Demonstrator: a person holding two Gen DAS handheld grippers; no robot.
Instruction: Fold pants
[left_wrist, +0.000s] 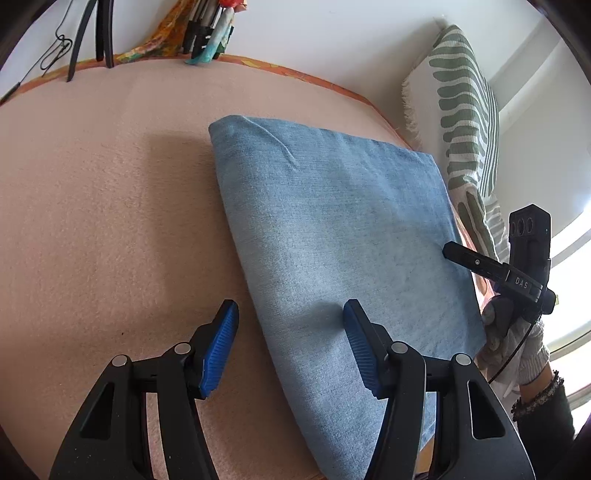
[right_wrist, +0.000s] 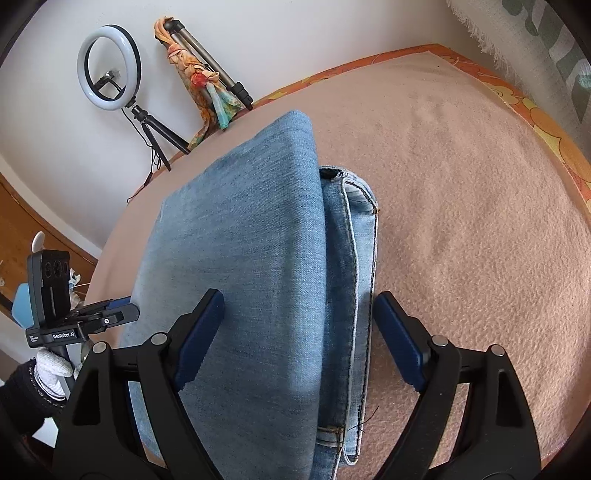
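Note:
Light blue denim pants (left_wrist: 332, 236) lie folded in a thick rectangle on the pink blanket (left_wrist: 92, 206). My left gripper (left_wrist: 290, 325) is open over the fold's near left edge, one blue pad on the denim and one over the blanket. My right gripper (right_wrist: 297, 321) is open above the pants (right_wrist: 243, 258), its jaws straddling the folded layers; the waistband and seams (right_wrist: 360, 236) show under the top layer. The right gripper also shows in the left wrist view (left_wrist: 448, 251) at the pants' right edge. The left gripper shows in the right wrist view (right_wrist: 127, 314) at the far left edge.
A green-striped pillow (left_wrist: 465, 110) stands against the wall at the bed's edge. A ring light on a tripod (right_wrist: 109, 68), a second tripod with a colourful scarf (right_wrist: 207, 85) and cables stand beyond the bed. An orange patterned sheet border (right_wrist: 546, 125) rims the blanket.

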